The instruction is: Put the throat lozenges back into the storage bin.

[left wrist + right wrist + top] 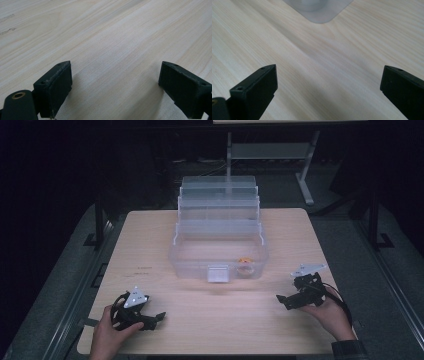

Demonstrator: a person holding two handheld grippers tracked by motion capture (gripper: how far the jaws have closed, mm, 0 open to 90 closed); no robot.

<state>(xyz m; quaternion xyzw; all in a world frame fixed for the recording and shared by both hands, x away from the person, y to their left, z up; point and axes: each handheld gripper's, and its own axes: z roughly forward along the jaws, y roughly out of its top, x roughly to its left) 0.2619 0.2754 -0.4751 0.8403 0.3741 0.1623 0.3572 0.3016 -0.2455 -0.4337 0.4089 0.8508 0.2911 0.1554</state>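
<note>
A clear tiered organizer box [218,237] is seen standing open mid-surface, an orange ring-shaped item [245,263] lying in its front right part (identity too small to tell). Both claws are held near the front edge, well apart from the box: left claw [159,316] and right claw [281,299], each spread wide with nothing gripped. The light box could be shoved across the wooden surface [150,235] or a tier snagged on a careless reach. No readable writing is found; faint marks [142,268] are illegible.
</note>
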